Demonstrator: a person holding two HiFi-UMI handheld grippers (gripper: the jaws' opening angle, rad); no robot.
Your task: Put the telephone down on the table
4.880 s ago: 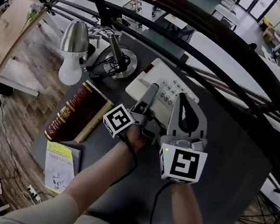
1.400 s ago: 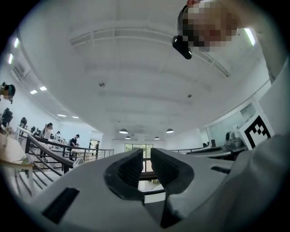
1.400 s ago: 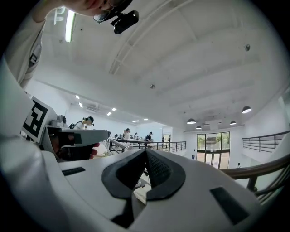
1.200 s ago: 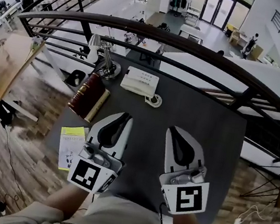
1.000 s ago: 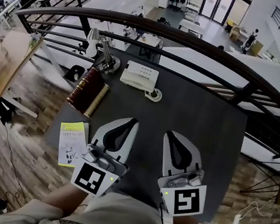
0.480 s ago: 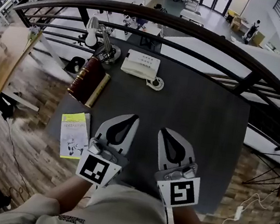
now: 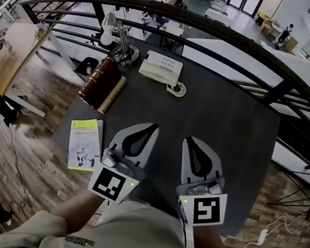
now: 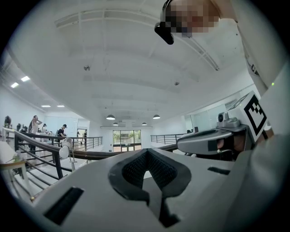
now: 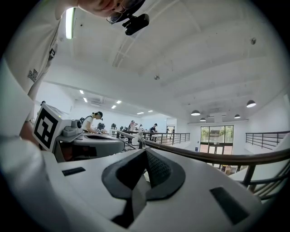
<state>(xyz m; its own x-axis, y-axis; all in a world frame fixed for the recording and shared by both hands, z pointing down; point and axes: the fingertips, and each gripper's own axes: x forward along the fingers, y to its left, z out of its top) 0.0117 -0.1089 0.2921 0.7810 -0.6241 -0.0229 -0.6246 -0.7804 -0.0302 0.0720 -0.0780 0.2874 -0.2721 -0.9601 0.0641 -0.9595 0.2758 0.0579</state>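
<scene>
The white telephone (image 7: 161,69) lies flat on the far part of the dark table (image 7: 229,132), its coiled cord (image 7: 177,88) beside it on the right. Both grippers hover side by side over the table's near edge, well short of the phone. In the head view my left gripper (image 7: 154,127) is shut and holds nothing. My right gripper (image 7: 189,139) is shut too, with nothing in it. In the left gripper view the left gripper (image 8: 146,151) has its jaws meeting, and the right gripper (image 9: 145,151) shows the same in its own view.
A dark red book (image 7: 100,82) lies at the table's left edge, with a desk lamp (image 7: 114,31) behind it. A yellow-green booklet (image 7: 83,143) sits at the near left corner. A black railing (image 7: 216,31) curves past the table's far side.
Both grippers have left the telephone and drawn back to the near edge of the table. Over the last second they sank slightly, still shut.
</scene>
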